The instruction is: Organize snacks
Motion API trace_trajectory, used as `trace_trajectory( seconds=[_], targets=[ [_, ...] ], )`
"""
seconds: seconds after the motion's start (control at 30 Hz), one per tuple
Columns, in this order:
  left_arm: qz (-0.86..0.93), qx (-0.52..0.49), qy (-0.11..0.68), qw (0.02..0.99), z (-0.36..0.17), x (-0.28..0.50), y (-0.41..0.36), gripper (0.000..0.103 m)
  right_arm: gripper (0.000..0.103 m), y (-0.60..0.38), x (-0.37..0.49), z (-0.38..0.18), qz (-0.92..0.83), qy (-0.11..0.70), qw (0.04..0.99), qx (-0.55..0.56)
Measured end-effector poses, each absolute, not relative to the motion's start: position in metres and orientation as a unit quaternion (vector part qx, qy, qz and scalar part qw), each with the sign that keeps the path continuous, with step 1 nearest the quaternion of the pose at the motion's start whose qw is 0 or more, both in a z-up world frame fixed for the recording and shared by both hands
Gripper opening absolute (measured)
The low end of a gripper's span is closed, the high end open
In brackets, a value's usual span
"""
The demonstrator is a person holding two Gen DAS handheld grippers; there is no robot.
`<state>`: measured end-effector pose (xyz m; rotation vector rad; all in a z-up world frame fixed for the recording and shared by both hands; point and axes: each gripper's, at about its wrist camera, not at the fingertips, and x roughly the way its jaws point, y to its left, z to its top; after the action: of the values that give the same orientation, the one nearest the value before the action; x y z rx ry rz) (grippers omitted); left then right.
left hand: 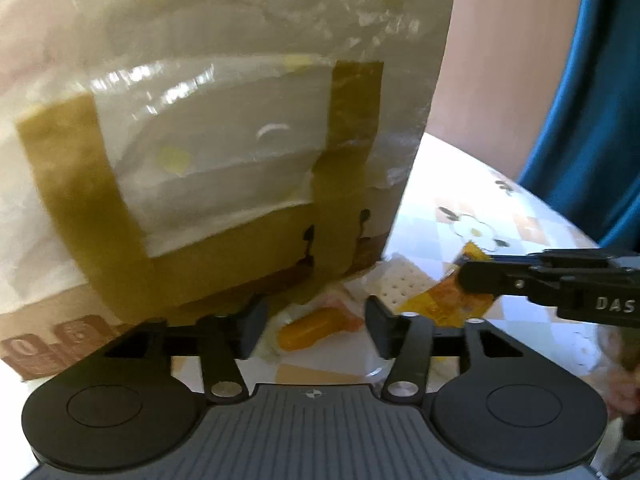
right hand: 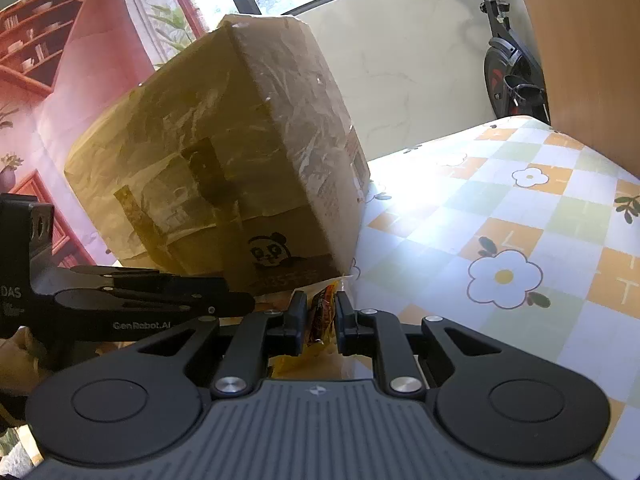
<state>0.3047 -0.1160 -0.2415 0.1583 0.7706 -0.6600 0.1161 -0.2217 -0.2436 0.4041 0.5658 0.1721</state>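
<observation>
A big cardboard box (left hand: 224, 152) wrapped in clear and brown tape stands on the flowered checked tablecloth (left hand: 480, 208) and fills the left wrist view. Before its lower edge lie an orange wrapped snack (left hand: 308, 332) and a white dotted cracker packet (left hand: 400, 288). My left gripper (left hand: 316, 316) is open, and the orange snack lies just beyond its fingertips, untouched. My right gripper (right hand: 321, 312) is shut on a yellow-orange snack packet (right hand: 322, 304) close to the box's (right hand: 224, 160) bottom corner. From the left wrist, the right gripper (left hand: 466, 278) reaches in from the right onto that packet (left hand: 440, 304).
The left gripper (right hand: 244, 303) lies low at the left, beside the box. To the right of the box the tablecloth (right hand: 500, 220) stretches away. A wooden panel (right hand: 580, 60) and an exercise bike (right hand: 508, 76) stand behind. A person's blue garment (left hand: 592, 100) is at the right.
</observation>
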Motion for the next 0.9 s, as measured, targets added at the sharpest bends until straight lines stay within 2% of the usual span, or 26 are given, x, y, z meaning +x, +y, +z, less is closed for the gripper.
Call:
trace_trajectory(
  seconds=[0.63, 0.9],
  targets=[
    [-0.338, 0.085, 0.4, 0.848, -0.264, 0.291, -0.116, 0.059, 0.016, -0.228, 0.115, -0.257, 0.083, 0.271, 0.931, 0.229],
    [-0.339, 0.031, 0.427, 0.838, -0.266, 0.274, -0.107, 0.059, 0.016, -0.228, 0.115, -0.257, 0.084, 0.27, 0.932, 0.229]
  ],
)
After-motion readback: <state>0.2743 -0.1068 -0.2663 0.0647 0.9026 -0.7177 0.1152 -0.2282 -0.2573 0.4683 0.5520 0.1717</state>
